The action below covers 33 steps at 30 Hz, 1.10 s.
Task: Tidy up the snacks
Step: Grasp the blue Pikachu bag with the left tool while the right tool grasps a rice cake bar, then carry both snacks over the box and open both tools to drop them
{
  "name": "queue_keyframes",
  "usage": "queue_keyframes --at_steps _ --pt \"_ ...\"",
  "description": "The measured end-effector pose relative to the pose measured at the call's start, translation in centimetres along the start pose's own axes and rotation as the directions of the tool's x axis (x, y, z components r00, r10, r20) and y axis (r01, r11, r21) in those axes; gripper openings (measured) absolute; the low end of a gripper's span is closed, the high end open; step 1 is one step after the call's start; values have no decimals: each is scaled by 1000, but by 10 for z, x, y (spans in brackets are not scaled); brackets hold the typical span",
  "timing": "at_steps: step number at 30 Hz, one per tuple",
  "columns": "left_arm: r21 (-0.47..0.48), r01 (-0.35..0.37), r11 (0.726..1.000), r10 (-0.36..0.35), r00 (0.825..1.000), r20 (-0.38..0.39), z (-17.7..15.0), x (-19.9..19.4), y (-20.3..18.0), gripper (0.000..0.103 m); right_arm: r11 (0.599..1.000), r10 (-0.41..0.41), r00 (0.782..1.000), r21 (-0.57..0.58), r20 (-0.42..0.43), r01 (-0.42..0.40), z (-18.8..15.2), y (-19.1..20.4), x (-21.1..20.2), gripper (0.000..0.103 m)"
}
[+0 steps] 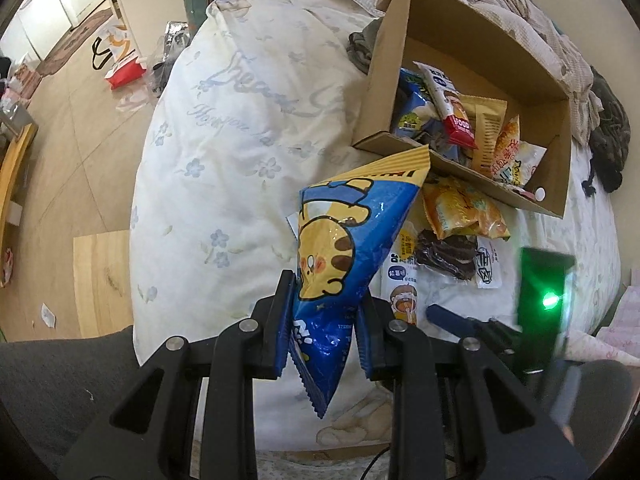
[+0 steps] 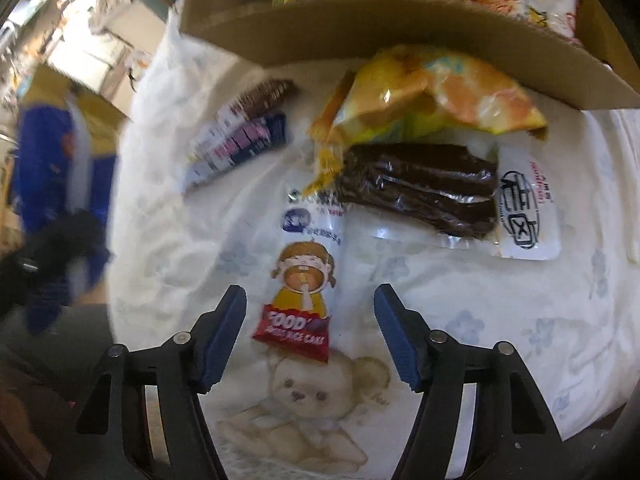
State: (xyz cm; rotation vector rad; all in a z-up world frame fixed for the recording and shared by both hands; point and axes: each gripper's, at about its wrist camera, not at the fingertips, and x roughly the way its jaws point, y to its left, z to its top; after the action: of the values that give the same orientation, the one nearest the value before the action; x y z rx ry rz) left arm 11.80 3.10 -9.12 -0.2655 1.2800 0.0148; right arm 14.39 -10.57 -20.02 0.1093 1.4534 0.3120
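My left gripper [image 1: 326,296] is shut on a blue snack bag with a yellow cartoon tiger [image 1: 348,236] and holds it above the bed, short of the open cardboard box [image 1: 472,32] that holds several snack packs. My right gripper [image 2: 310,300] is open, its blue pads either side of a rice-cake pack with a cartoon girl [image 2: 306,276] that lies on the sheet. Beyond it lie a dark chocolate pack [image 2: 420,184], a yellow-orange bag [image 2: 432,88] and two small bars [image 2: 240,140]. The blue bag shows blurred at the left of the right wrist view [image 2: 60,168].
The bed has a white floral sheet [image 1: 224,128] and a quilt behind the box. The wooden floor [image 1: 76,120] lies to the left with a red-and-white bag [image 1: 120,56] and a wooden board. The box's near wall [image 2: 400,28] stands just behind the loose snacks.
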Motion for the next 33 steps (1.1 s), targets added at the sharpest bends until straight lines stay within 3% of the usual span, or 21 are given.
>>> queue_keyframes --at_steps 3,5,7,8,22,27,33 --pt "3 -7 1000 7 1000 2 0 2 -2 24 999 -23 1000 -29 17 23 -2 8 5 66" --pt "5 -13 1000 13 1000 3 0 3 -4 24 998 -34 999 -52 26 35 -4 10 6 56" --pt "6 -18 1000 18 1000 4 0 4 -3 24 997 -45 998 -67 36 47 -6 11 5 34" --pt "5 -23 1000 23 1000 5 0 4 -3 24 997 -41 998 -70 40 43 -8 11 3 33" --pt "10 -58 998 58 998 -6 -3 13 3 23 988 95 995 -129 42 -89 -46 2 -34 32" --pt "-1 -65 998 65 998 12 -2 10 4 23 971 192 978 -161 85 -177 -53 3 -61 32" --pt "-12 -64 998 65 996 66 0 0 6 23 963 253 951 -135 176 -232 -46 -8 -93 32"
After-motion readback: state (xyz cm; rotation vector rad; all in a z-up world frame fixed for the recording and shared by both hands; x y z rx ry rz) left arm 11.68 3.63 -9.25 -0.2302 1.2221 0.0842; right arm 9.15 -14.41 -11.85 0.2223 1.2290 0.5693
